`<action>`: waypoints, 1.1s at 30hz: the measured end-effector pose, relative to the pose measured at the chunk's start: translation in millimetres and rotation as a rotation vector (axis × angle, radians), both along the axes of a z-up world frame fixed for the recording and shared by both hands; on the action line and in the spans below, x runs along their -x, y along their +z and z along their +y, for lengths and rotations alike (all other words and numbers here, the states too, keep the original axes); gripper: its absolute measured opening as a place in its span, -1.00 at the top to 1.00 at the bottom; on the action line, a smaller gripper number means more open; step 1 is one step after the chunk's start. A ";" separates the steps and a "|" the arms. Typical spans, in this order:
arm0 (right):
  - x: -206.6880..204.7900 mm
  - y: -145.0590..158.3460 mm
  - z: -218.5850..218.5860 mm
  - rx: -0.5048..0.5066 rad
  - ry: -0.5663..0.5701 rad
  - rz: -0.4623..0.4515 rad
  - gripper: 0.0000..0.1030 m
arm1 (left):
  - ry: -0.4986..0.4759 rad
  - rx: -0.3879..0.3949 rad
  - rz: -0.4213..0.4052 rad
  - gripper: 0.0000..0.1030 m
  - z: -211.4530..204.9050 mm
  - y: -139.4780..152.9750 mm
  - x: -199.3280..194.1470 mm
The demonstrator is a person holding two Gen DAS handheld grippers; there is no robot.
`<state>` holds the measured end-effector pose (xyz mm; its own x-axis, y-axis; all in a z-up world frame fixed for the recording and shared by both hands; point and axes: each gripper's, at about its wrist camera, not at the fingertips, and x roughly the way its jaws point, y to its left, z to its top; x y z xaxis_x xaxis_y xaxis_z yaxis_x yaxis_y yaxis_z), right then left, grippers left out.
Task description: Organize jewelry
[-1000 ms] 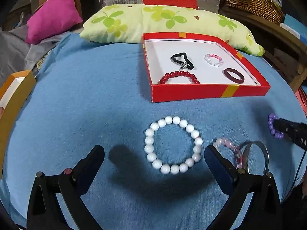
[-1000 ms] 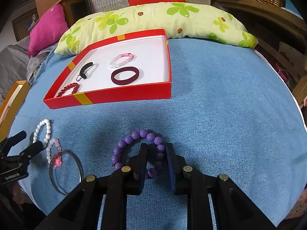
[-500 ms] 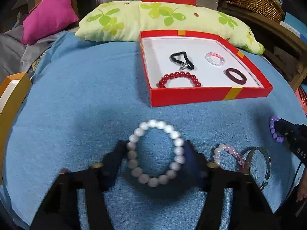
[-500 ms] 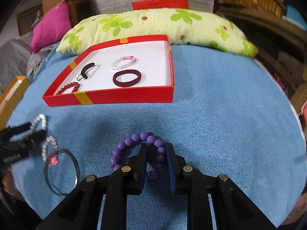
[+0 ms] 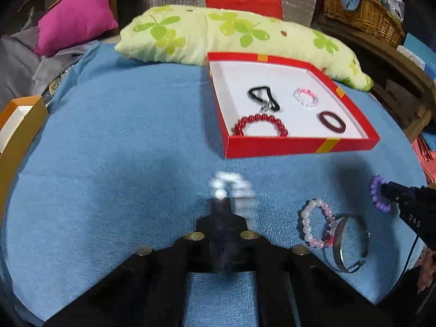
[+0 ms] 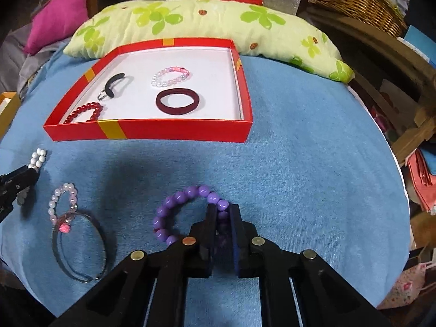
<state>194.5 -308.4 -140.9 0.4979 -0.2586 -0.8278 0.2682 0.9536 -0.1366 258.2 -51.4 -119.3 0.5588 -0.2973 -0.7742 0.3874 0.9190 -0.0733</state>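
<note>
My left gripper point(image 5: 222, 207) is shut on the white bead bracelet point(image 5: 231, 186), which is blurred and lifted off the blue cloth; it also shows in the right wrist view point(image 6: 38, 158). My right gripper point(image 6: 222, 212) is shut on the purple bead bracelet point(image 6: 177, 209), also seen in the left wrist view point(image 5: 377, 193). The red box point(image 6: 174, 129) holds a red bead bracelet point(image 6: 84, 111), a black hair tie point(image 6: 114, 84), a pink-white bracelet point(image 6: 170, 77) and a maroon band point(image 6: 178, 100). A pink bead bracelet point(image 6: 64, 204) and a metal bangle point(image 6: 81, 245) lie on the cloth.
A green clover pillow point(image 6: 190, 24) lies behind the box. An orange box point(image 5: 19, 130) stands at the left edge of the blue table point(image 5: 122, 136). A magenta cushion point(image 5: 73, 16) and a wicker basket point(image 6: 359, 0) are at the back.
My left gripper has closed on the white bead bracelet and raised it. My right gripper stays shut on the purple bracelet and has lifted it slightly.
</note>
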 end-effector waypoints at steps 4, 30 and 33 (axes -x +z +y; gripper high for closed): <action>3.5 4.4 2.9 0.001 0.008 -0.003 0.80 | 0.006 0.009 -0.003 0.99 4.4 2.8 1.4; 12.9 33.8 -53.5 -0.273 0.054 -0.243 0.80 | -0.053 0.047 -0.070 1.00 22.2 19.5 8.4; 14.9 30.4 -59.7 -0.313 0.058 -0.257 0.80 | -0.077 0.048 -0.088 1.00 20.2 21.7 12.9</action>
<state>179.6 -368.1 -110.5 0.7052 0.0209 -0.7087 0.1999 0.9532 0.2270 245.2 -31.2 -97.6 0.5980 -0.3773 -0.7071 0.4633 0.8827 -0.0792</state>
